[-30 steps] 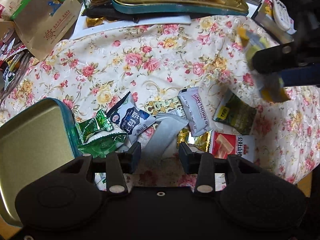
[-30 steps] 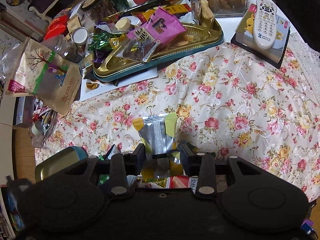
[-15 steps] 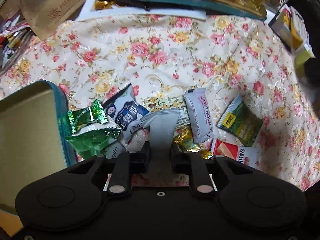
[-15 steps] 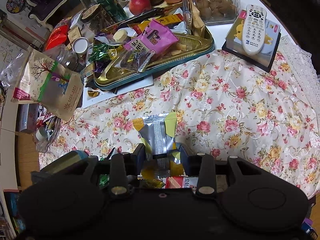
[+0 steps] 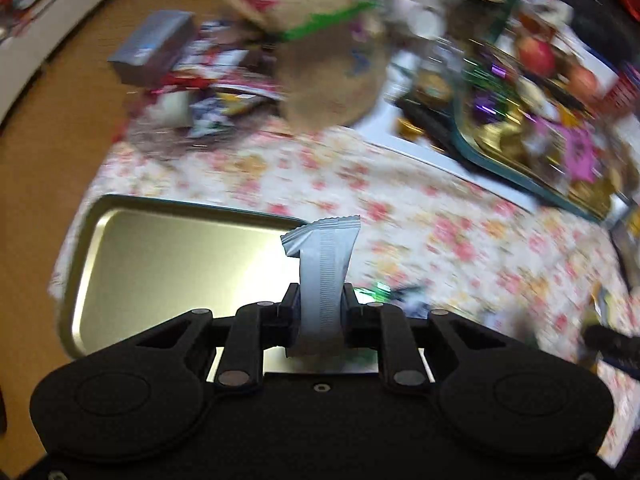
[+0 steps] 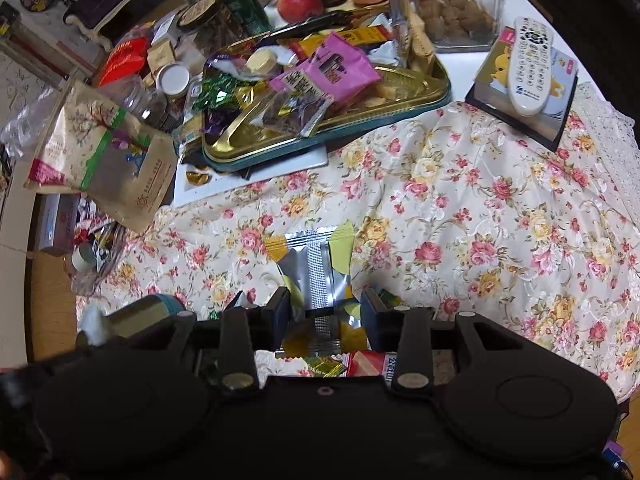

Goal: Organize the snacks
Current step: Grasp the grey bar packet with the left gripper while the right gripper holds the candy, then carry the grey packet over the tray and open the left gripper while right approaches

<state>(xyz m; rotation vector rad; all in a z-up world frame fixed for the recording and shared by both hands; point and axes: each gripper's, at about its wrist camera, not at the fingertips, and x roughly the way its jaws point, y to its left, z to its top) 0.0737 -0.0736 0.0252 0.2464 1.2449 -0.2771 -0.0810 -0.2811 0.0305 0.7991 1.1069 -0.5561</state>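
Note:
My left gripper [image 5: 320, 304] is shut on a grey snack packet [image 5: 323, 264] and holds it above the right edge of an empty gold tin tray [image 5: 168, 256]; this view is blurred. My right gripper [image 6: 324, 308] is shut on a silver and yellow snack packet [image 6: 316, 268], held above the floral cloth [image 6: 460, 216]. More loose snacks [image 6: 360, 362] lie under the right gripper, mostly hidden. The tin tray's corner [image 6: 148, 312] shows at lower left in the right wrist view.
A gold tray with a teal rim [image 6: 400, 98], heaped with snacks, stands at the back. A brown paper bag [image 6: 104, 160] lies at left. A remote [image 6: 530, 66] rests on a box at the right. Jars, a can and apples [image 6: 300, 0] crowd the far edge.
My left gripper has shut on the grey packet, lifted it off the pile and swung left over the tin tray. My right gripper has kept its packet and barely moved.

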